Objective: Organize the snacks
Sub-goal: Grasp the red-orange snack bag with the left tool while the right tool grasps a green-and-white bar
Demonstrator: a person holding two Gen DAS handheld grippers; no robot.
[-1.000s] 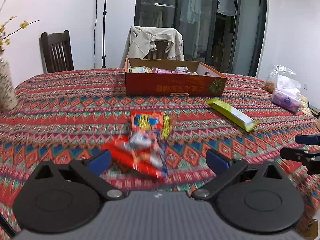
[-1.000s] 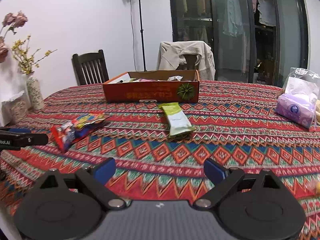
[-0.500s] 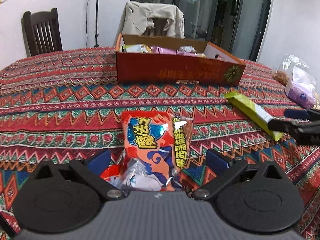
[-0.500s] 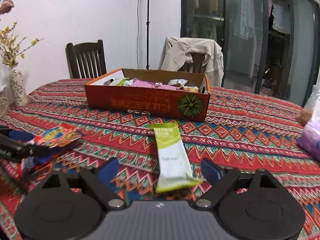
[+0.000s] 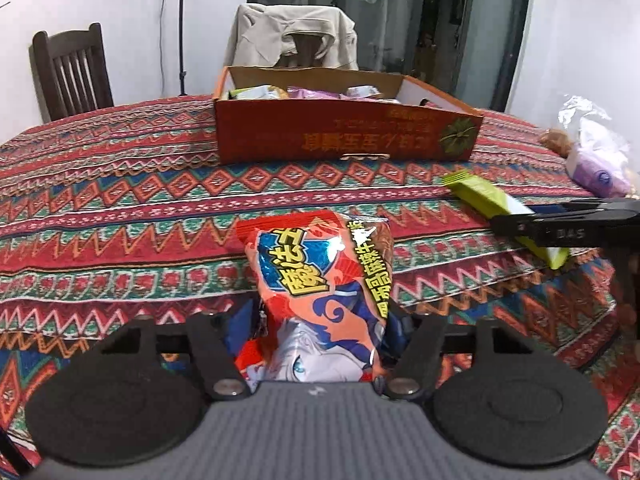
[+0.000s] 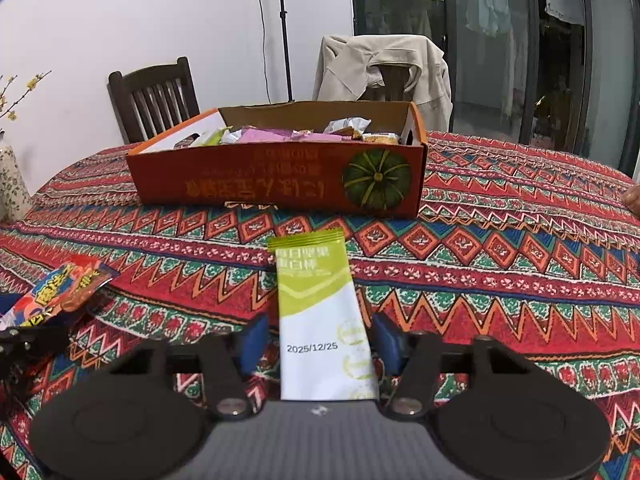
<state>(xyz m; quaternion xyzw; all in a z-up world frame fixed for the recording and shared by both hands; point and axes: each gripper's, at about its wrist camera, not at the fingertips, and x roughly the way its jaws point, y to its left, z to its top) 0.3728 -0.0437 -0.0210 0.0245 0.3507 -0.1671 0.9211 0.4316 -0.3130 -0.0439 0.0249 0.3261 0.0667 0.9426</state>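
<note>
As snacks belonged in box (image 6: 280, 176) ahead, left claw (image 5: 320, 320) was closing, pads touching red packet (image 5: 320, 292); right claw (image 6: 316, 340) closing around green bar (image 6: 320, 320), not yet pinching.

Left gripper (image 5: 320, 320) tilts down over the orange snack packet (image 5: 320, 292), jaws just closing, pads against its sides. Right gripper (image 6: 320, 340), right of that packet, also tilts down, jaws just closing, narrow gaps remaining.
</note>
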